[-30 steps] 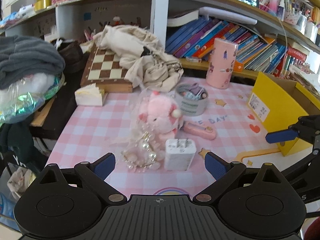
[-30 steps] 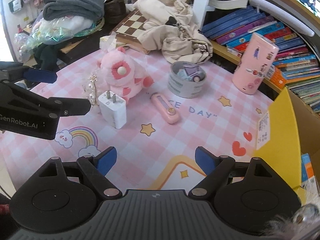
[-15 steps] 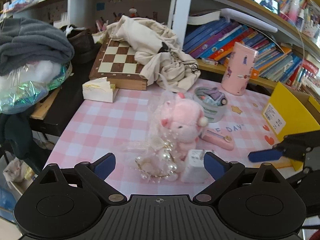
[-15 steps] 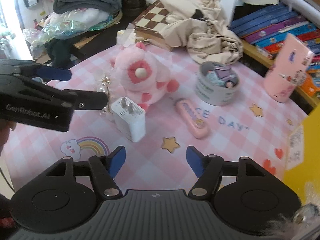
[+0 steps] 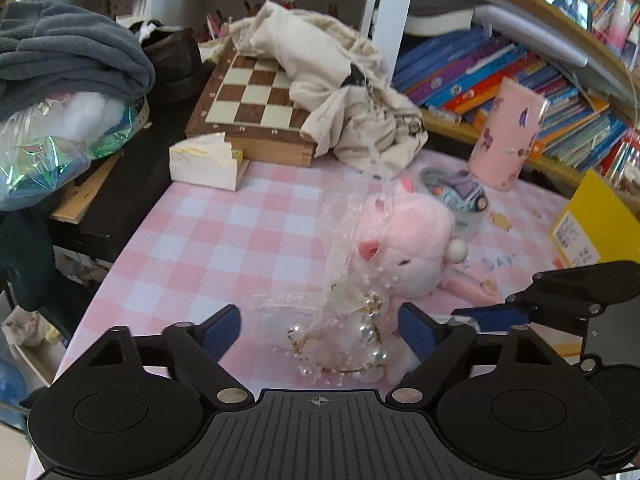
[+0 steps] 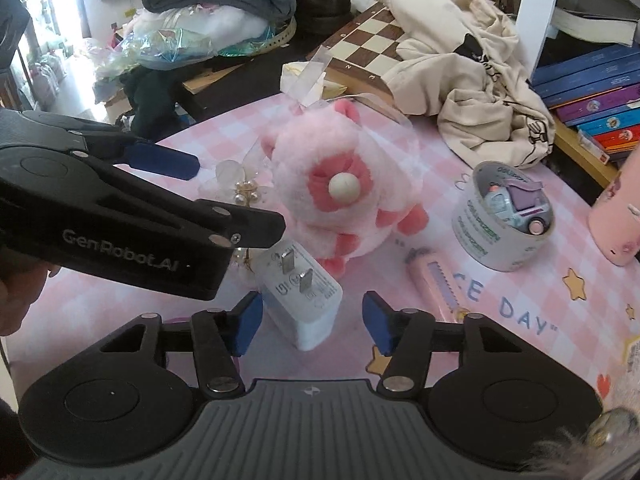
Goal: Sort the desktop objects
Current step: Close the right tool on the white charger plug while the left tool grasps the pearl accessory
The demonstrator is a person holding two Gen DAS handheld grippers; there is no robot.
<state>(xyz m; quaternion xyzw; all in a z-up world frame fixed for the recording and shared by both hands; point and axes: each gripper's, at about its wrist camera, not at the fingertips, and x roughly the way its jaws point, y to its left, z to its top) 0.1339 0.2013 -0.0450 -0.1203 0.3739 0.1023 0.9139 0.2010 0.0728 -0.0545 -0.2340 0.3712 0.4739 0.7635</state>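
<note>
Charger (image 6: 302, 294) stands prongs-up on the table (image 6: 460, 344) just in front of the pink plush (image 6: 340, 200). Right hand-held gripper (image 6: 310, 322) straddles it, jaws closing, pads not yet touching. Left hand-held gripper (image 5: 320, 330) closes around the pearl trinket (image 5: 352, 340) beside the plush, likely for a paired pickup.

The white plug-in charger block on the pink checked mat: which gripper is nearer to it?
Right. The right gripper has the white charger block between its closing jaws, pads not yet pressing. The left gripper is closing beside it, around the pearl hair ornament.
</note>
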